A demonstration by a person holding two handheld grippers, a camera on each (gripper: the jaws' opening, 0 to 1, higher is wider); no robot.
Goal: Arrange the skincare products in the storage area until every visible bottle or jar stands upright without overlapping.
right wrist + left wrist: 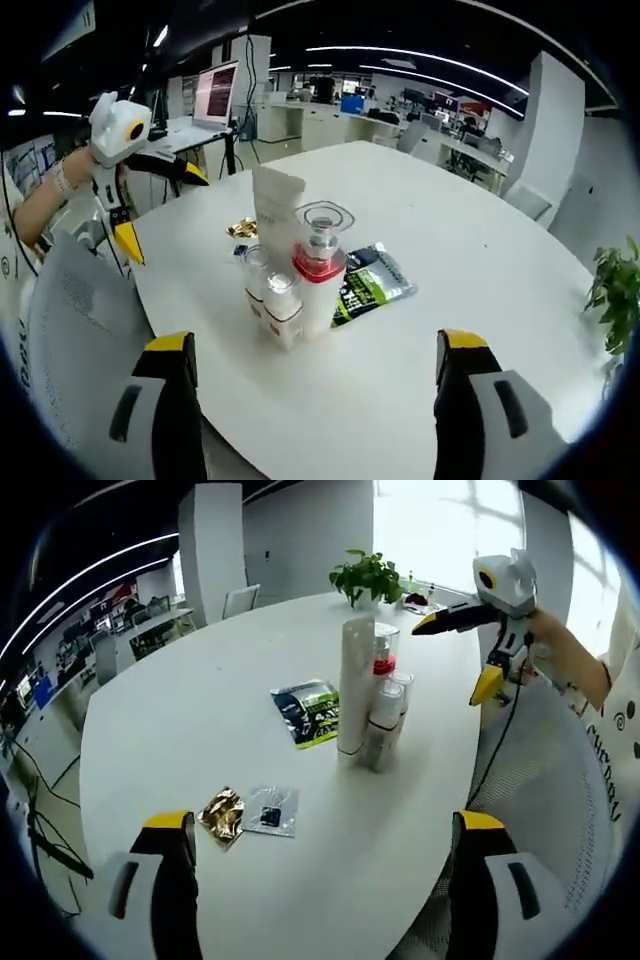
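Note:
A cluster of skincare products stands upright mid-table: a tall white tube, a bottle with a red collar and clear cap, and two small white bottles packed close against them. My left gripper is open near the table edge, well short of the cluster; in the right gripper view it hangs open at the left. My right gripper is open on the opposite side, also apart from the bottles, and appears open in the left gripper view.
A green-black sachet lies flat beside the cluster. A gold sachet and a small clear packet lie nearer my left gripper. A potted plant stands at the white table's far end. A mesh chair borders the table.

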